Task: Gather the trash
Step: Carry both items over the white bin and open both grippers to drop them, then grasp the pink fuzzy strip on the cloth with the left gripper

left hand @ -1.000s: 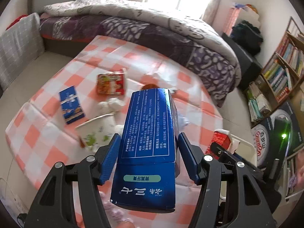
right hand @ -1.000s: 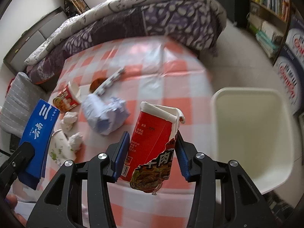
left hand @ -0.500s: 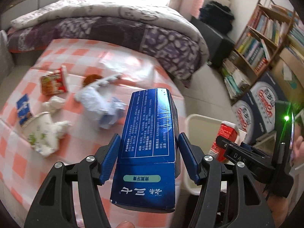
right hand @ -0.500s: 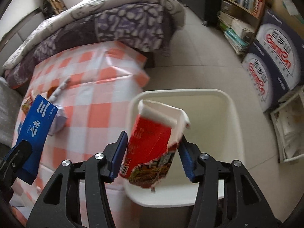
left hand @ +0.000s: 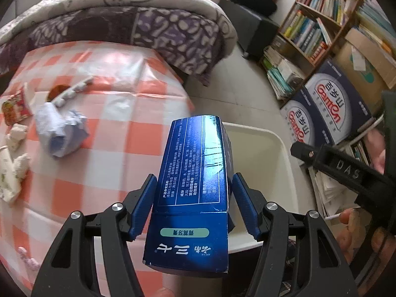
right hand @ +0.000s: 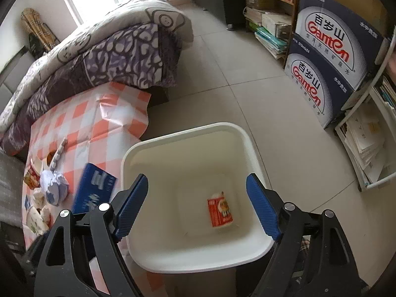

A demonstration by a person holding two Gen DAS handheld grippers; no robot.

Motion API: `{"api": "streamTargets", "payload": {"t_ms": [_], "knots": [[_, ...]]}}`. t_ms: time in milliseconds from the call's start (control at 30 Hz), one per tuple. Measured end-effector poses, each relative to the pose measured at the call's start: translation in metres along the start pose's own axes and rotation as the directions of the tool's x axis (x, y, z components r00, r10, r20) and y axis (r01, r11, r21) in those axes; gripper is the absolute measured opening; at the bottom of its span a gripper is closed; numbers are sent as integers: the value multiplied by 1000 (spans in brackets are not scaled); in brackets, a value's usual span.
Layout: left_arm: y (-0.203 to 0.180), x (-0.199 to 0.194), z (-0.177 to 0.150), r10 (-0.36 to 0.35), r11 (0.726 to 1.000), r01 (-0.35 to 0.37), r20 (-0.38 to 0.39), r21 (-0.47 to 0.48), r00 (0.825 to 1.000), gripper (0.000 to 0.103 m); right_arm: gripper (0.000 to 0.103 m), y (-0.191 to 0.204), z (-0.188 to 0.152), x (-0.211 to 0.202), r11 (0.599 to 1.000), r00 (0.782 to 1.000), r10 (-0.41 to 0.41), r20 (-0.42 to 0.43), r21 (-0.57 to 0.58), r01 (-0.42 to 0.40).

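Note:
My left gripper (left hand: 193,190) is shut on a long blue carton box (left hand: 195,178), held at the table's edge next to the white bin (left hand: 272,153). The box also shows in the right wrist view (right hand: 94,188). My right gripper (right hand: 198,198) is open and empty above the white bin (right hand: 188,138). A red torn carton (right hand: 220,212) lies on the bin's floor. On the checked tablecloth (left hand: 111,136) lie a crumpled pale blue paper (left hand: 59,128), a red snack packet (left hand: 12,106) and white tissues (left hand: 17,133).
A bed with a purple patterned quilt (right hand: 111,49) stands behind the table. Stacked Ganten boxes (right hand: 329,57) and a bookshelf (left hand: 316,24) stand to the right. A white shelf with papers (right hand: 366,138) is at the far right. Tiled floor (right hand: 222,79) surrounds the bin.
My right gripper has opened and the red carton has dropped into the bin. My left gripper has swung right with the blue box toward the bin.

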State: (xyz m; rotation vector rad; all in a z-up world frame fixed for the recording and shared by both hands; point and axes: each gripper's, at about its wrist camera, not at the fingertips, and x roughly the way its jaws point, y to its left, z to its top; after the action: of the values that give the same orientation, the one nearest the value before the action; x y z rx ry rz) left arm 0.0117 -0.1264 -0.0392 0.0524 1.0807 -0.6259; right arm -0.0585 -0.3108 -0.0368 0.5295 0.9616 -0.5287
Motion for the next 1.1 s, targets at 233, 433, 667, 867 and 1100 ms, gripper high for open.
{"api": "streamTargets", "payload": {"t_ms": [233, 433, 667, 867, 1100], "knots": [[-26, 17, 1, -57, 998, 57, -15, 41, 998, 80, 81, -23, 6, -4, 999, 1000, -2, 12, 49, 1], [-28, 17, -1, -47, 997, 48, -25, 52, 999, 85, 82, -28, 8, -5, 998, 1000, 9, 12, 69, -10], [-10, 2, -9, 36, 998, -36, -12, 52, 999, 85, 89, -9, 1, -3, 998, 999, 44, -7, 40, -44], [23, -17, -24, 172, 985, -173, -17, -22, 985, 85, 90, 18, -9, 0, 996, 995, 83, -47, -14, -84], [86, -42, -58, 431, 871, -442, -98, -215, 897, 85, 92, 59, -23, 1, 988, 991, 111, -73, -100, -118]]}}
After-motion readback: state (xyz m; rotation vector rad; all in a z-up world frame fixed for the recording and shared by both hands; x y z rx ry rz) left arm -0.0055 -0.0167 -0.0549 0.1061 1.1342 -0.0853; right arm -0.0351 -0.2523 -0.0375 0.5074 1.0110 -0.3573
